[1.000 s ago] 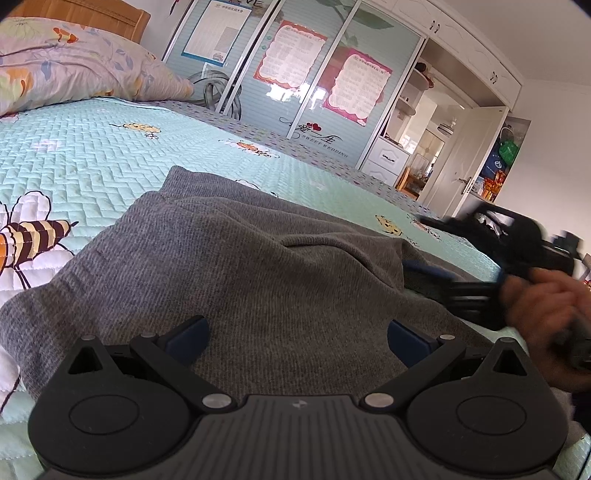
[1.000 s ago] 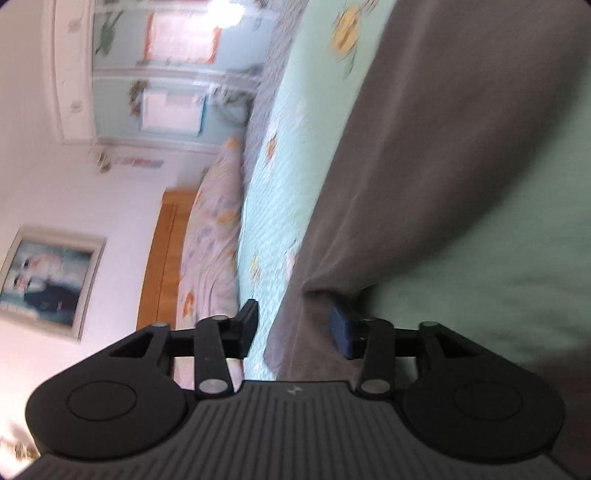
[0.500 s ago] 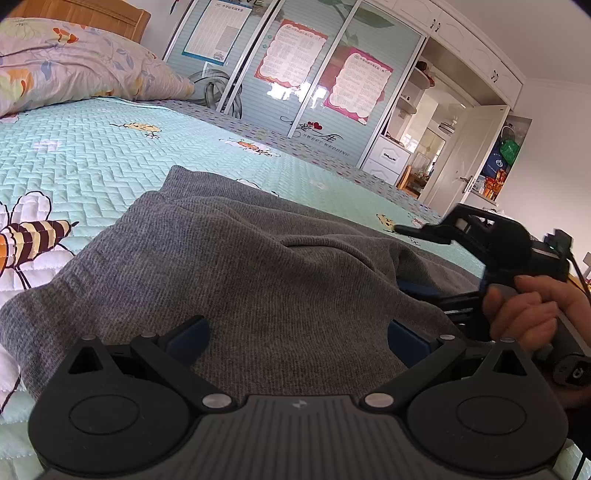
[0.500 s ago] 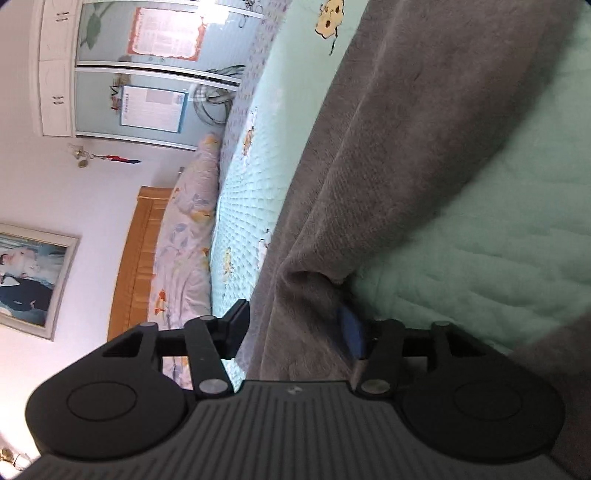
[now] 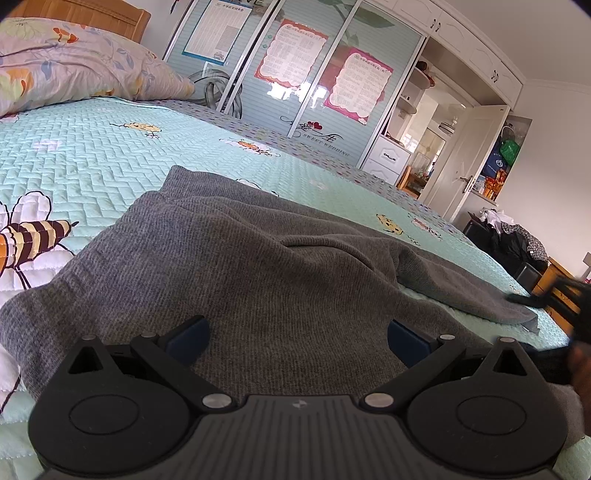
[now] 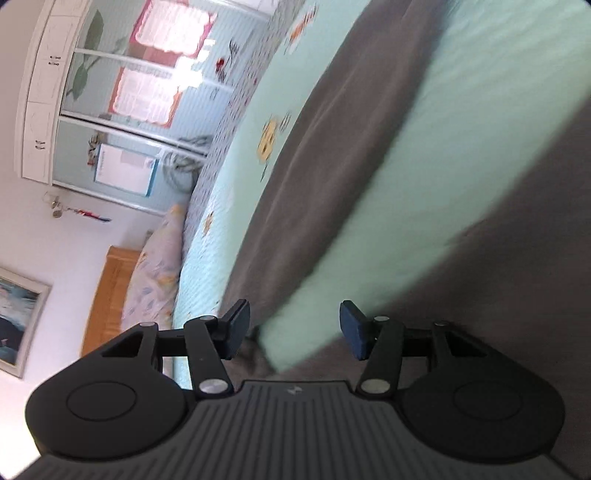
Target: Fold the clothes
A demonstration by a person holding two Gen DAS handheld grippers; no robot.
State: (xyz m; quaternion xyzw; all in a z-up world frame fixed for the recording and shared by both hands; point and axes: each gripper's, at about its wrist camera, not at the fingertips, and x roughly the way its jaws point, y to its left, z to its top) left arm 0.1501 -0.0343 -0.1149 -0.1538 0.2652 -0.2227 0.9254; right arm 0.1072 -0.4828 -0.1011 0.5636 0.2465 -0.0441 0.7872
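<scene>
A grey knitted garment (image 5: 258, 266) lies spread on the mint quilted bed cover (image 5: 92, 155). One part of it, a sleeve (image 5: 461, 280), stretches flat to the right. My left gripper (image 5: 297, 338) hovers low over the garment's near edge, jaws wide open and gripping nothing. My right gripper (image 5: 569, 306) shows blurred at the far right edge, past the sleeve's end, with a hand (image 5: 580, 369) on it. In the right wrist view the right gripper (image 6: 295, 330) is open. Bed cover and a corner of the grey garment (image 6: 332, 147) lie beyond its fingers, not pinched.
A floral pillow (image 5: 74, 66) and a wooden headboard (image 5: 92, 14) sit at the bed's far left. Sliding wardrobe doors (image 5: 295, 74) with posters stand behind the bed. An open white door (image 5: 476, 158) and dark bags (image 5: 509, 240) are at the right.
The right gripper, which had grey cloth between its fingers, has opened wider and drawn away to the right. The sleeve now lies flat on the bed. The left gripper stayed put.
</scene>
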